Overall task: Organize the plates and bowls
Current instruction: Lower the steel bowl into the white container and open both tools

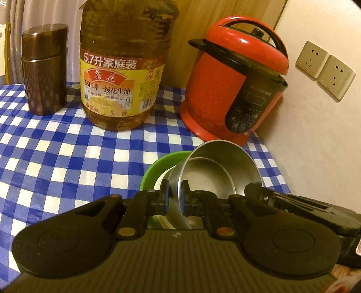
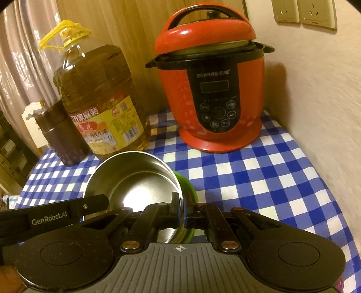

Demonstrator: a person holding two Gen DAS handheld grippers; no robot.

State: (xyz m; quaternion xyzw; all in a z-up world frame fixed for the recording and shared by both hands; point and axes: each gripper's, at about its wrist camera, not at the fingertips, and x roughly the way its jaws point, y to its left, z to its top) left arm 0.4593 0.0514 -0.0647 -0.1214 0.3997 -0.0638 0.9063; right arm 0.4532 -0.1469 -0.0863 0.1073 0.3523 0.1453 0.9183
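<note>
Both claws, left gripper (image 1: 175,193) and right gripper (image 2: 182,202), are clamped on opposite rims of the round stainless-steel bowl (image 1: 221,171), held tilted over the green plastic bowl (image 1: 158,166) on the blue-checked tablecloth (image 1: 56,157). Nesting seems underway; next, level and lower gently.

A blue-checked table (image 2: 259,180) meets a cream wall (image 2: 315,90) with two sockets (image 2: 304,11) at right; pale curtains (image 2: 20,56) hang far left in warm light.

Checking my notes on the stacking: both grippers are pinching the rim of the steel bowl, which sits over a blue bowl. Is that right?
Only the colour is wrong. In the right wrist view the bowl under the steel bowl is green, not blue. Both the left gripper and the right gripper do pinch the rim.
</note>
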